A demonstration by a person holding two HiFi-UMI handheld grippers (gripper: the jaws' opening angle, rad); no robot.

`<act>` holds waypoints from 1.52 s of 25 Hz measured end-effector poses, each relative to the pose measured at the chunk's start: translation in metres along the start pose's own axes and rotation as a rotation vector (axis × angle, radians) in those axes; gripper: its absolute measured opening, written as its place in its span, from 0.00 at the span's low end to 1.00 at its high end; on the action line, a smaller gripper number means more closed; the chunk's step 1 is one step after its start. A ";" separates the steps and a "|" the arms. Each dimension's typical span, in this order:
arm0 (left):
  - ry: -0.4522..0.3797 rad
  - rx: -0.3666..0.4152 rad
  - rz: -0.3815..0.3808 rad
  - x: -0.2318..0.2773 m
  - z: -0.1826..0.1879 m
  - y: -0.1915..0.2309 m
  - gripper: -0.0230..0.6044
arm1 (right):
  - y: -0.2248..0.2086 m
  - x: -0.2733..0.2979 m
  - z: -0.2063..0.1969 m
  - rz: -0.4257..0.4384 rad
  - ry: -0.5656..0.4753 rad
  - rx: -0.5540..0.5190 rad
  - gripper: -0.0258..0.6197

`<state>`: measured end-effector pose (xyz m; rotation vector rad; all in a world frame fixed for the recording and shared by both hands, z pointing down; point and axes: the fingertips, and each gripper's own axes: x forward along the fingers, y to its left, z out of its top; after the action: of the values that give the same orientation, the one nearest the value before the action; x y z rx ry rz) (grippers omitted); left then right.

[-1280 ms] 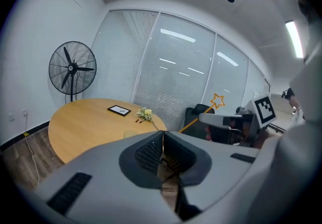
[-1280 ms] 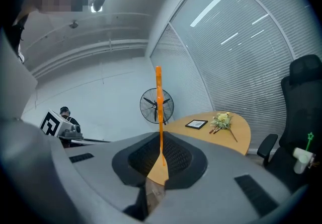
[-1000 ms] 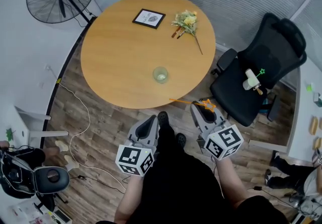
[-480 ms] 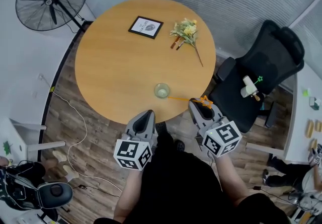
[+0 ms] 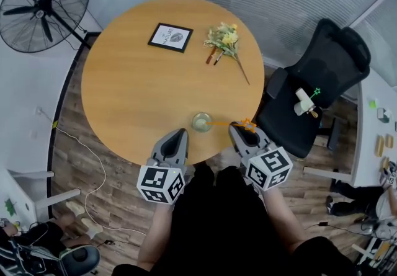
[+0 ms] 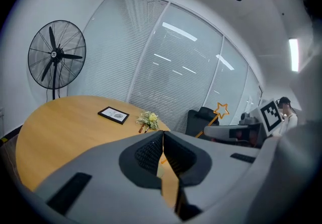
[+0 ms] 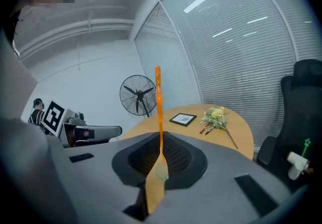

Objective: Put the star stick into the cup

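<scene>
Clamped tight in the right gripper point(image 5: 239, 129): the orange star stick point(image 5: 231, 123), stretched across the near edge of the round wooden table point(image 5: 124, 89), thin end reaching the rim of the glass cup point(image 5: 201, 122). Alongside, left gripper point(image 5: 178, 136) pinched shut on nothing, just left of the cup. Farther back on the tabletop: framed picture point(image 5: 170, 37), flower sprig point(image 5: 223, 38).
</scene>
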<state>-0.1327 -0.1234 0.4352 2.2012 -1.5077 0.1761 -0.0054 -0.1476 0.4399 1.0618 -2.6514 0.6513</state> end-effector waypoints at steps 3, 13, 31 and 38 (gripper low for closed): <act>0.016 0.004 -0.019 0.006 0.002 0.005 0.04 | -0.001 0.011 -0.007 -0.014 0.015 0.019 0.08; 0.073 -0.006 -0.049 0.018 -0.009 0.011 0.04 | -0.008 0.043 -0.028 -0.050 0.044 0.032 0.08; 0.125 -0.021 -0.044 0.039 -0.018 0.021 0.04 | -0.024 0.076 -0.061 -0.040 0.102 0.148 0.08; 0.130 -0.038 -0.050 0.046 -0.019 0.017 0.04 | -0.024 0.082 -0.069 -0.018 0.123 0.184 0.08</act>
<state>-0.1273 -0.1591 0.4739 2.1520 -1.3736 0.2671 -0.0455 -0.1798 0.5369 1.0536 -2.5124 0.9409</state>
